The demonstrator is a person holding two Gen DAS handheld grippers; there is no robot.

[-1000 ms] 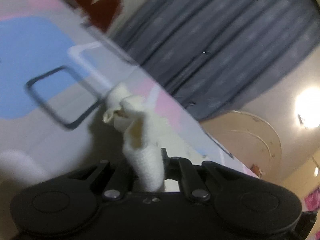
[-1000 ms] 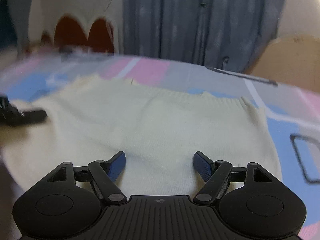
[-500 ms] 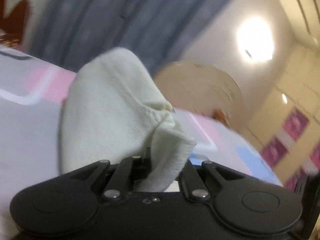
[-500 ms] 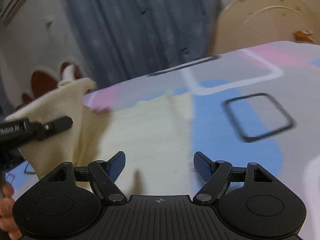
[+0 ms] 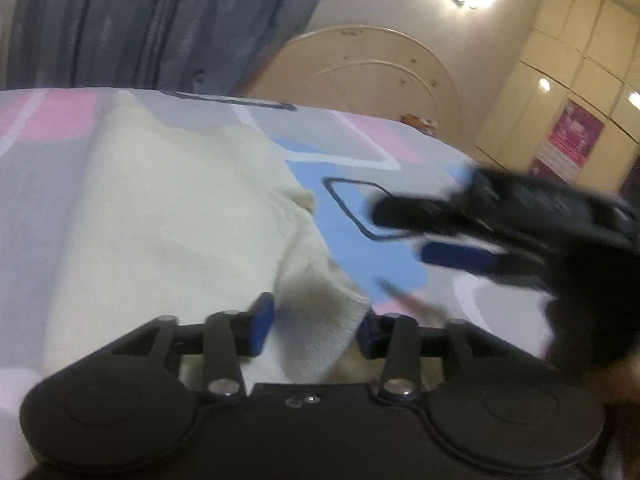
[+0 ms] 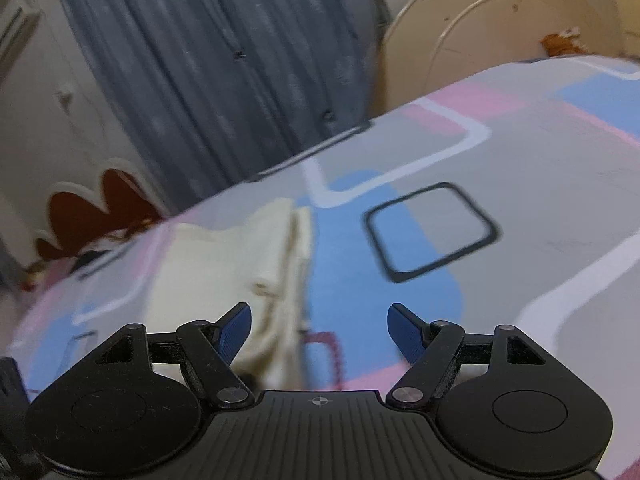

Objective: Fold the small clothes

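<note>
A cream knit garment [image 5: 168,216] lies folded over on the bed sheet [image 5: 360,144]; it also shows in the right wrist view [image 6: 224,264]. My left gripper [image 5: 316,324] is open, with the garment's folded edge lying loose between its blue pads. My right gripper [image 6: 320,330] is open and empty, just right of the garment's edge. In the left wrist view the right gripper [image 5: 460,236] appears blurred at the right, above the sheet.
The sheet has pink, blue and grey patches with black and white outlines [image 6: 430,232]. Grey curtains [image 6: 224,72] hang behind the bed. A cream rounded headboard [image 6: 492,28] stands at the far right. Wardrobe doors [image 5: 580,92] line the wall.
My left gripper has carried the held garment edge over to the right, laid it down and opened. The garment now lies folded. My right gripper swung to the right of it.
</note>
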